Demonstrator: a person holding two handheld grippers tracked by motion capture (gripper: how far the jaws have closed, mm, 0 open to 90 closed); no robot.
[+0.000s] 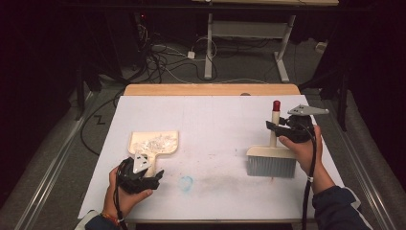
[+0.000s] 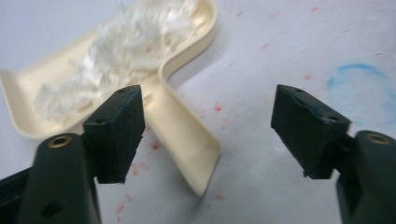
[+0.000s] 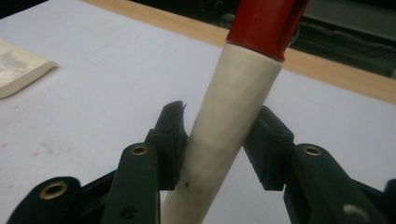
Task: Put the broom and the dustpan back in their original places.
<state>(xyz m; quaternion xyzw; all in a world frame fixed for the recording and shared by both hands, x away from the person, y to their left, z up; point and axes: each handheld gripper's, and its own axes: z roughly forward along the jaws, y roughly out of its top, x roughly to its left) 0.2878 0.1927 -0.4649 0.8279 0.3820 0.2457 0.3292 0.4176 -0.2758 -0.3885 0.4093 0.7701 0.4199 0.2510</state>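
Nearby, left gripper (image 2: pixel 205 135) jaws wide apart, dustpan (image 1: pixel 154 143) handle between them untouched, right gripper (image 3: pixel 219 140) clasping brush (image 1: pixel 271 160) handle, blue ring (image 1: pixel 186 182) between.

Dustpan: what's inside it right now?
The dustpan holds a heap of clear white shreds spread across its tray. The tray floor beneath the heap is covered, so anything under it can't be seen.

Overhead light falls on the white bench (image 1: pixel 215 115); surroundings lie dark. High view soft and grainy. Gripper views sharper at mid-distance, with near tongs (image 2: pixel 210 135) blurred and faint shadows beneath objects.
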